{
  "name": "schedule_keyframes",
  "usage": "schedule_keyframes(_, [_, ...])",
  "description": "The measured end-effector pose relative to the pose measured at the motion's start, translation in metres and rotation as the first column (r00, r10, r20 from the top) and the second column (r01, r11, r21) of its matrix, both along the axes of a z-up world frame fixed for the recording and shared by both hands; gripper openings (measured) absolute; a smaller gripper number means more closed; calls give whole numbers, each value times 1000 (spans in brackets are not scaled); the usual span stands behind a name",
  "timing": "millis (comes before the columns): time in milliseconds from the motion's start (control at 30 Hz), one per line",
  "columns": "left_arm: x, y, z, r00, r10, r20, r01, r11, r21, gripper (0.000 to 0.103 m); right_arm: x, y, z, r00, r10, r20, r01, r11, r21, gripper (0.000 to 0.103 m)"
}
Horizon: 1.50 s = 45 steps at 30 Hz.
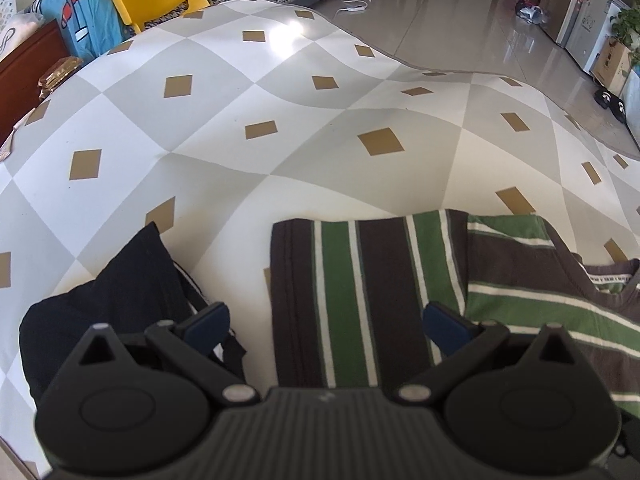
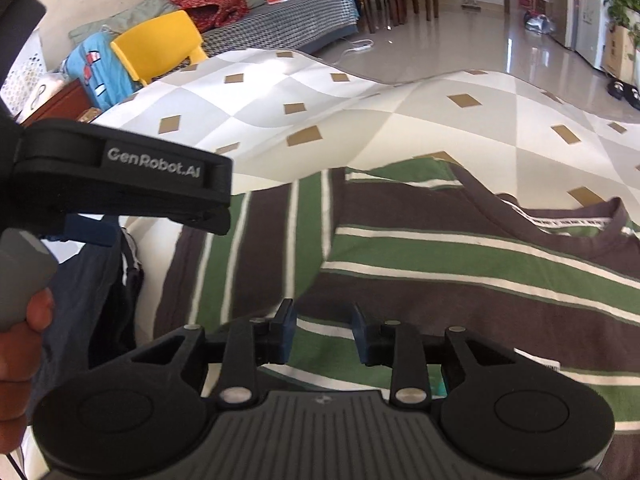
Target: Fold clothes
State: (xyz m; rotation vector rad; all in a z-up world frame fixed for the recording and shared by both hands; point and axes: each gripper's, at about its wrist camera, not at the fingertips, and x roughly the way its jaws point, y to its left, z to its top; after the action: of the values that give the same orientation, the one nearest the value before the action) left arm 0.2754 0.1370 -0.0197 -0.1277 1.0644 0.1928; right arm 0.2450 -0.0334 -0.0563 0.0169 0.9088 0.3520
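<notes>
Striped T-shirt (image 2: 460, 264), brown with green and white bands, lies on the diamond-patterned mat (image 1: 248, 92), its collar (image 2: 568, 220) toward the mat's right side and one portion (image 1: 360, 292) already turned over the body, so that its stripes run crosswise to those beneath. A dark garment (image 1: 108, 296) lies just beside the shirt's left edge, on the same mat. The left gripper (image 1: 326, 318) hovers over the turned portion with its jaws spread wide and nothing between them. The right gripper (image 2: 324, 330) hangs low over the shirt body, jaws parted by a narrower gap, also empty. The knit appears light, soft and limp: expect it to sag and drag under any single pinch. Hold is best taken at a doubled edge or hem, both grippers well apart along it, so the layer lifts evenly. The fold stage cannot be fixed further from this view.
</notes>
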Motion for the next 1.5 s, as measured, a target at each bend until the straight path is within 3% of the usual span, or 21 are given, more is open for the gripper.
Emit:
schedule_keyframes(367, [-6,-50,-17,992,-124,-26,125,991,43,103,-6,-66,0,990,-138,-13,136,988,-78,35])
schedule_keyframes(700, [-10,-87,-23,976,-215,-16,216,974,70,103,-16,-114,2,980,-198,-8,196,973,-121,36])
schedule_keyframes(1133, [-23,-131,-37,939,-343,-12,341,931,131,103,-18,-170,-1,950,-311,14,309,936,-171,36])
schedule_keyframes(1233, [-24,-137,-43,933,-360,-30,360,923,133,103,-17,-187,-3,935,-353,23,351,918,-184,36])
schedule_keyframes(1500, [-19,-135,-51,938,-347,-15,347,931,117,103,-23,-199,-5,942,-330,63,336,921,-196,35])
